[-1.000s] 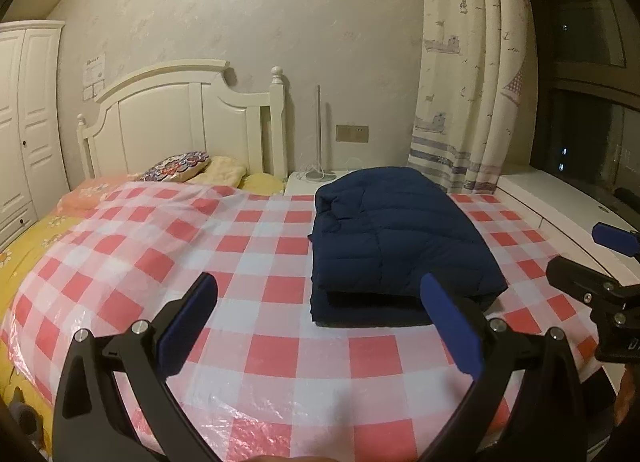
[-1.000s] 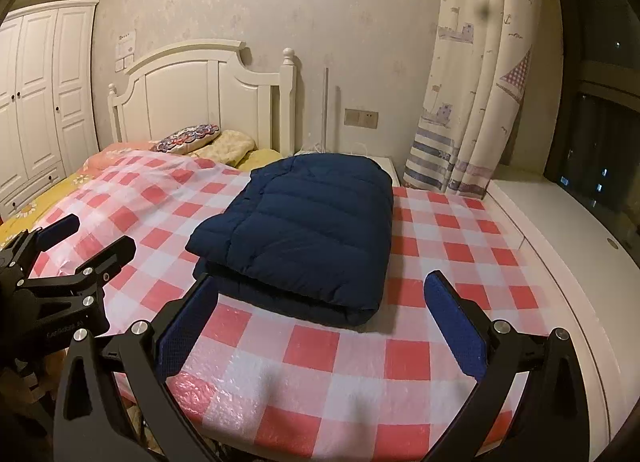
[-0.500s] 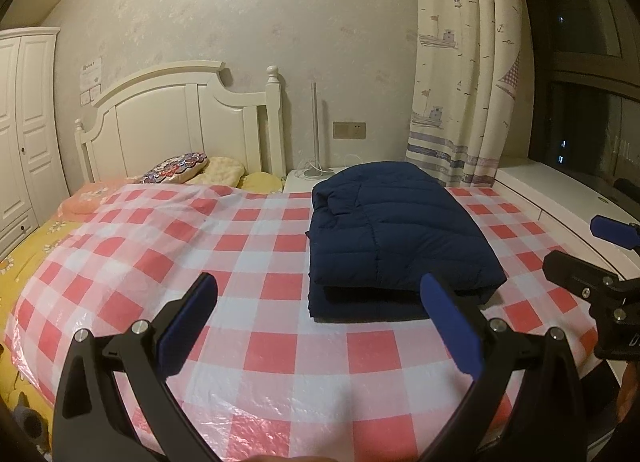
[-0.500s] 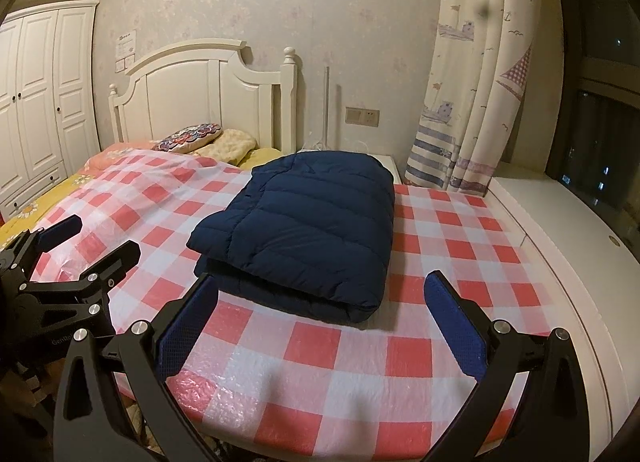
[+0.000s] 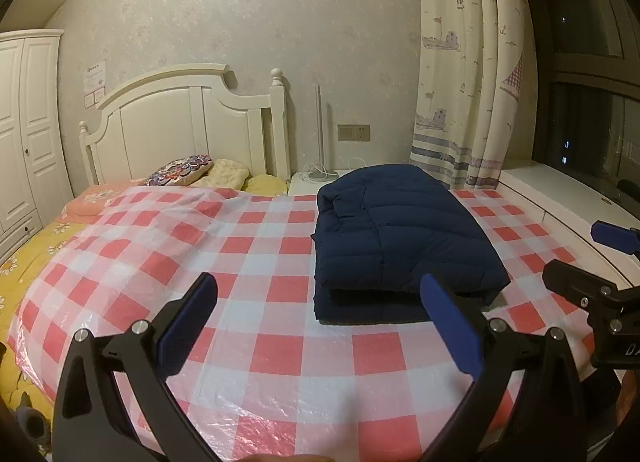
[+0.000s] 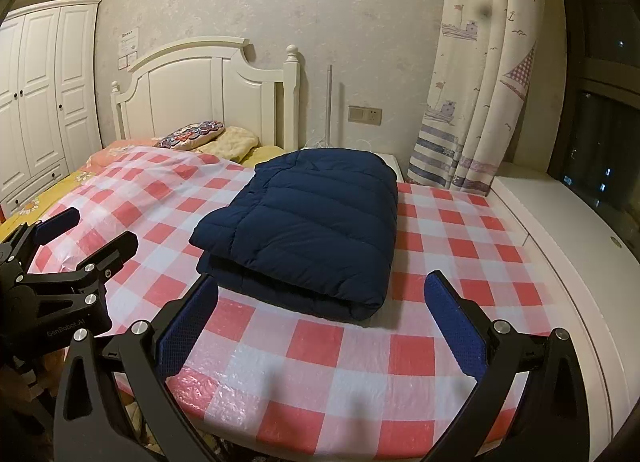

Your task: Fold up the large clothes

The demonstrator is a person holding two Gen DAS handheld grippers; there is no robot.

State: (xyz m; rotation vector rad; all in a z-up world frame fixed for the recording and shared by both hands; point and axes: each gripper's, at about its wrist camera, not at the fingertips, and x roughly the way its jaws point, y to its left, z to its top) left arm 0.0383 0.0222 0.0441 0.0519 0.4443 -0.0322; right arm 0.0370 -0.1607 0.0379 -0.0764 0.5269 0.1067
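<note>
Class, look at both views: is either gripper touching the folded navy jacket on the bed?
Apart. In the right wrist view, checked sheet shows between the right gripper and the jacket; the left gripper hangs aside, open.

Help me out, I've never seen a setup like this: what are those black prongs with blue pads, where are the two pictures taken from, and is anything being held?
No robot here: a person holds a two-finger gripper in each hand, each with a camera looking along its fingers. One picture is from the left gripper, the other from the right gripper; each also glimpses the other at its edge. Both are open and hold nothing. On the red-and-white checked plastic sheet covering the bed lies a folded navy blue puffer jacket. Pillows sit by the white headboard.
</note>
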